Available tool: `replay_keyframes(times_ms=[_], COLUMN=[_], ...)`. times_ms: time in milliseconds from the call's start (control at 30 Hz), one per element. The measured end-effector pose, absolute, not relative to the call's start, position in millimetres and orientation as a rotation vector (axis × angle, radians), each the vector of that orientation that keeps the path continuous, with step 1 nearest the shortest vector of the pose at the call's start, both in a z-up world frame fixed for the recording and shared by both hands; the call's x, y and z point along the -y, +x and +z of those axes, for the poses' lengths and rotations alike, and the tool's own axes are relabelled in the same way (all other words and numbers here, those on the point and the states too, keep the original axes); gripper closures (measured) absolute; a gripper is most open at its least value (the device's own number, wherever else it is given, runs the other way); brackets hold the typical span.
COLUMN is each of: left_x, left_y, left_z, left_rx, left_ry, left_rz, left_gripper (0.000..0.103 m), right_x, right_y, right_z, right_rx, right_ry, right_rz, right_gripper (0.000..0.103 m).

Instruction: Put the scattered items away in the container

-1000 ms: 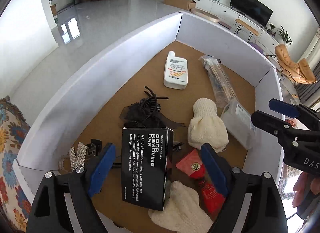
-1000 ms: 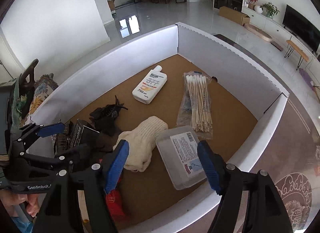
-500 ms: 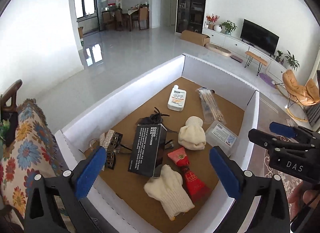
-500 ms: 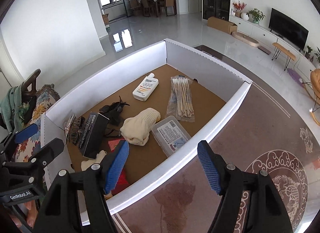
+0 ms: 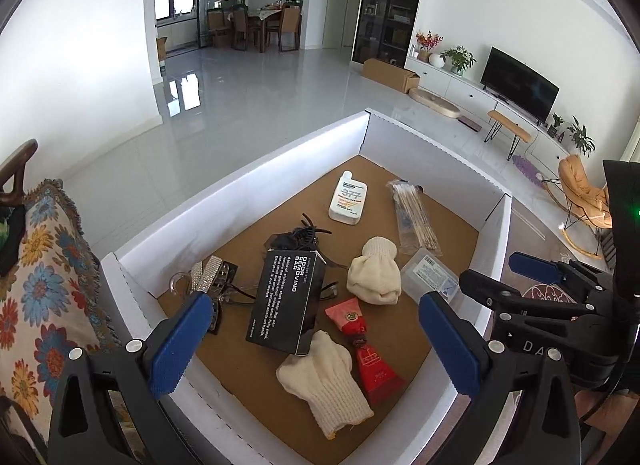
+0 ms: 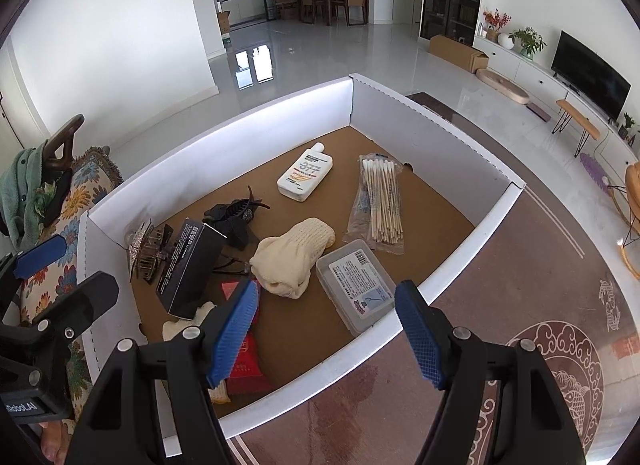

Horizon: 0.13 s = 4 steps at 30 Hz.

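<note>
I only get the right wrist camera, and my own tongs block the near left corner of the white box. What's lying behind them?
Observer: The left wrist view shows a cream knit glove lying flat in that corner.
Operator: Anything beside it?
Observer: A red tube lies right against the glove, on the side toward the middle of the box.
Operator: Are the left tongs carrying anything?
Observer: No, the left tongs stand wide open above the box with nothing gripped.
</note>
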<state>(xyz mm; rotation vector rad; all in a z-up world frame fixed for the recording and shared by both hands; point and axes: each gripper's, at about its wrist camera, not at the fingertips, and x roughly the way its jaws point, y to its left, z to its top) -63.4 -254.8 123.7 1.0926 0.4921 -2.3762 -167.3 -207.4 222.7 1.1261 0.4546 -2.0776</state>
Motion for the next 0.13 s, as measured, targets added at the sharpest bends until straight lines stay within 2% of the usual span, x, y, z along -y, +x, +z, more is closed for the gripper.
replay_keyframes(times_ms=[133], left_x=[266.1], left_y=[-60.8], left_z=[112.0], left_rx=[-0.595], left_ry=[1.078], left_rz=[-2.344], left_gripper=[0.0], right_x=[211.9], right_y=[-167.0], right_z=[213.6], right_rx=[-0.48], right_ry=[1.126], right_rz=[-2.078], right_gripper=[0.031])
